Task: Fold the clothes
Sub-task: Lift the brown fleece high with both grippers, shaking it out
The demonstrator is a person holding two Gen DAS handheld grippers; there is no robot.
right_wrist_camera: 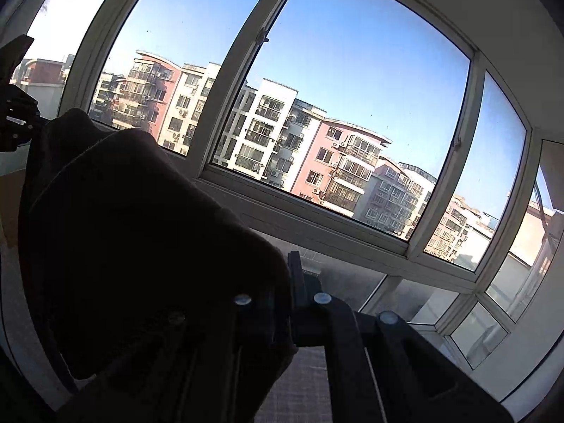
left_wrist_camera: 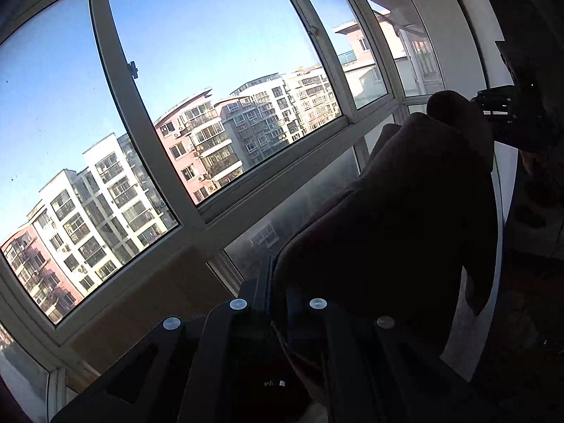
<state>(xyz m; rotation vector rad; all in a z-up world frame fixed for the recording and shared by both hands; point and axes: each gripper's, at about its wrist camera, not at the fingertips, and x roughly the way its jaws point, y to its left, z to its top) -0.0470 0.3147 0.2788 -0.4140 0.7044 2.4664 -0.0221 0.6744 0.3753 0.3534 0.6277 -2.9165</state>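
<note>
both claws clamped tight on the dark garment (left_wrist_camera: 405,211): left gripper (left_wrist_camera: 273,282) pinches its lower-centre end, right gripper (right_wrist_camera: 290,282) the other, cloth slung between them before the window (left_wrist_camera: 197,105).

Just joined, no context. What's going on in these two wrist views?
A person is holding up a dark garment with a pair of tongs in each hand, in front of a big window facing apartment blocks. The left tongs and right tongs are each shut on an edge of the cloth, which hangs between them in the air. It looks bunched, not yet folded. No table or laying surface is clearly visible.
</note>
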